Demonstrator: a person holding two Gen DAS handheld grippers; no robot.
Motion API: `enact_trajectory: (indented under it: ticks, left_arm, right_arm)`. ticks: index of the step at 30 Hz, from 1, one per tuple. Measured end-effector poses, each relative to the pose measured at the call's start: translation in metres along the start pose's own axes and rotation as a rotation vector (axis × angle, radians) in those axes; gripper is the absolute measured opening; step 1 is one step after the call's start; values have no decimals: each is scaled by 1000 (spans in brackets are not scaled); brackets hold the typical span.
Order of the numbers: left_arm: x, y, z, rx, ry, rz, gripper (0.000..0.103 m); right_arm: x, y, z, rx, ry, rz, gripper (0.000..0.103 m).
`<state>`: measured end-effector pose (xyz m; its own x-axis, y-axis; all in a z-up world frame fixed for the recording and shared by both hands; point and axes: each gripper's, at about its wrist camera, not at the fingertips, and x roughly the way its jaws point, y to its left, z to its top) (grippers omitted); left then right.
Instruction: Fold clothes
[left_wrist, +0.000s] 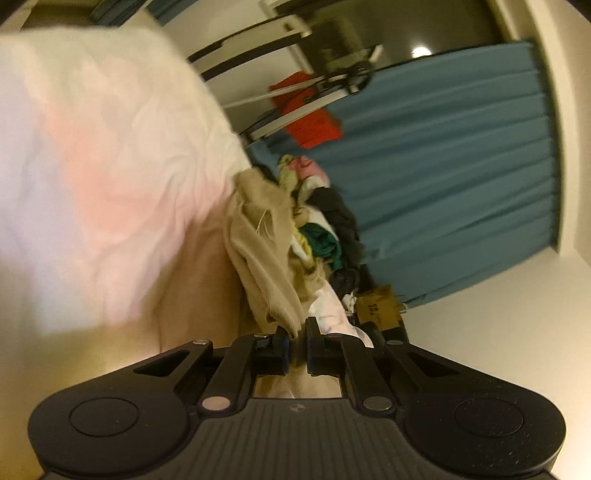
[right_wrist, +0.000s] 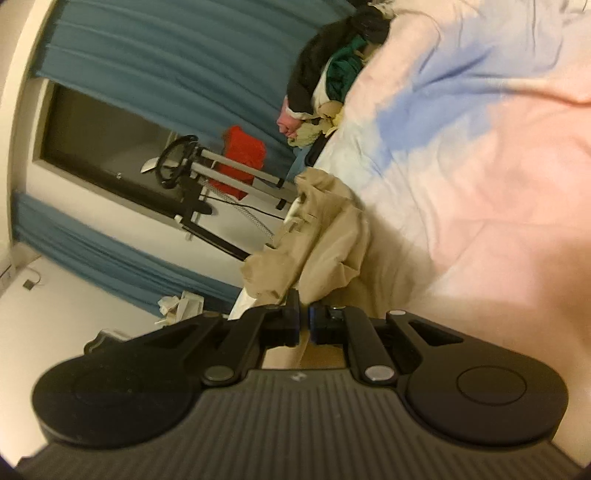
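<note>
Nearest, the left tongs (left_wrist: 296, 341) and the right tongs (right_wrist: 304, 321) are each pinched narrow on an edge of the beige garment (left_wrist: 264, 254), a thin, creased woven cloth hanging bunched between them against the bed (right_wrist: 480, 177) and its soft pastel tie-dye cover. No fold shows yet; I judge the work barely begun. Farther off, a jumbled laundry pile (left_wrist: 325, 221) waits unfolded before the pleated teal curtain (left_wrist: 461, 155).

Teal curtains (left_wrist: 443, 147), pastel bedspread (right_wrist: 480, 129), metal rack (right_wrist: 221, 173), brown paper bag (left_wrist: 378, 306)
</note>
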<state>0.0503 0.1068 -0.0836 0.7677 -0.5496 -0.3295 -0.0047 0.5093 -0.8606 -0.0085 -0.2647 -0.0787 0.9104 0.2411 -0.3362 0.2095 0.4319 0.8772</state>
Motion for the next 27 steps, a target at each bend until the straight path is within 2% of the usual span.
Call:
enact_trajectory:
  ticks: [4, 10, 13, 17, 20, 23, 27]
  left_arm:
    - [-51, 1, -36, -27, 16, 9, 8]
    - [-143, -1, -80, -66, -9, -7, 8]
    - [-161, -9, -91, -50, -19, -14, 8]
    - [-162, -22, -88, -31, -20, -36, 8]
    - [-150, -34, -71, -10, -28, -26, 8]
    - [-115, -49, -43, -7, -22, -2, 8]
    - [-50, -54, 3, -77, -5, 57, 8]
  right_arm:
    - [-53, 3, -23, -30, -1, 18, 8]
    - [-147, -8, -64, -24, 12, 16, 8]
    - [-173, -4, -73, -71, 5, 0, 8]
    - [-173, 4, -64, -96, -17, 6, 8]
    - [-152, 12, -46, -69, -28, 23, 8]
    - [-113, 25, -21, -44, -39, 11, 8]
    - [-42, 38, 15, -20, -24, -56, 8]
